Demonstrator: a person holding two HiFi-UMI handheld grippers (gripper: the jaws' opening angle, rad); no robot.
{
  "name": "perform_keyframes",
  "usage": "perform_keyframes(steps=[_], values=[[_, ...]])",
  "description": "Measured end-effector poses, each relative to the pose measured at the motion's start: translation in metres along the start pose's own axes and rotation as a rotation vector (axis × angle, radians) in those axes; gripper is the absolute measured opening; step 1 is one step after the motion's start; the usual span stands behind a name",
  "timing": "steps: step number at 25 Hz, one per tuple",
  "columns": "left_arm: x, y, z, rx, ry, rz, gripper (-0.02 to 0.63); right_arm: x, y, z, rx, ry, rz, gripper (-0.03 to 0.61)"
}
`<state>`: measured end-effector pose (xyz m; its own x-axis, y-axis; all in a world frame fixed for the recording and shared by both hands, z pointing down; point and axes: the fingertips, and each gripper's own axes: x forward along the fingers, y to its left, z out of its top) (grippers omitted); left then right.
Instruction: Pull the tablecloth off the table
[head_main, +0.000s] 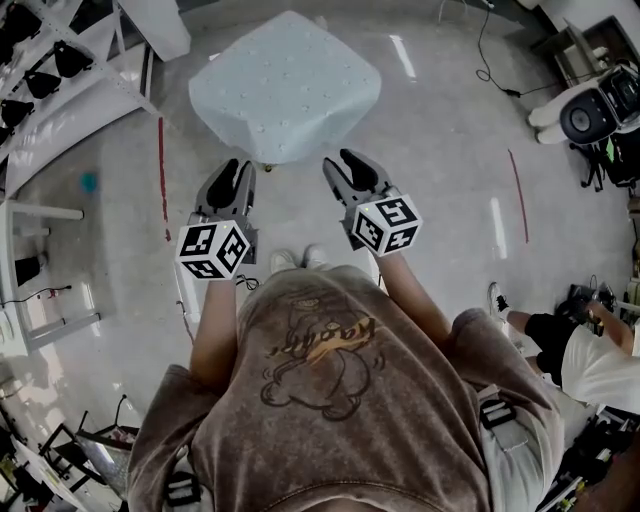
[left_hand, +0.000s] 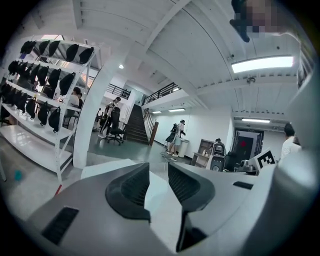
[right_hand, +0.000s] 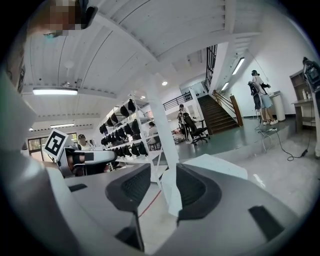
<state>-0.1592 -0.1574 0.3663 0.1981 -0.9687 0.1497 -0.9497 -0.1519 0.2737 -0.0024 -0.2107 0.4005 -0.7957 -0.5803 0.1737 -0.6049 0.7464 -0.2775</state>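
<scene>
Nothing's pulled yet: the tablecloth (head_main: 285, 85) still drapes the whole bench just ahead of you, hiding it. Your left gripper (head_main: 232, 178) and right gripper (head_main: 348, 168) sit at its near edge, fingers (left_hand: 131, 192) released, holding nothing. The grab and the pull both remain.

No legible text; script print on the shirt (head_main: 330, 345) unreadable.

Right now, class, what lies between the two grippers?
In the head view, floor and the person's white shoes lie between the left gripper and right gripper; the tablecloth hangs just beyond.
</scene>
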Motion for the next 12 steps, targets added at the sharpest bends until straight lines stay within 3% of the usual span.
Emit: perform_keyframes(steps=[3,7,12], values=[[0.002,-0.001,-0.004,-0.021,0.01,-0.016,0.15,-0.001,-0.001,-0.004,0.015,0.011,0.007,0.205],[0.007,0.004,-0.009,-0.063,0.027,-0.049,0.263,0.009,0.002,-0.011,0.029,0.048,0.025,0.287],[0.014,0.018,-0.024,-0.11,0.066,-0.061,0.288,0.023,0.003,-0.029,0.055,0.1,0.029,0.33]])
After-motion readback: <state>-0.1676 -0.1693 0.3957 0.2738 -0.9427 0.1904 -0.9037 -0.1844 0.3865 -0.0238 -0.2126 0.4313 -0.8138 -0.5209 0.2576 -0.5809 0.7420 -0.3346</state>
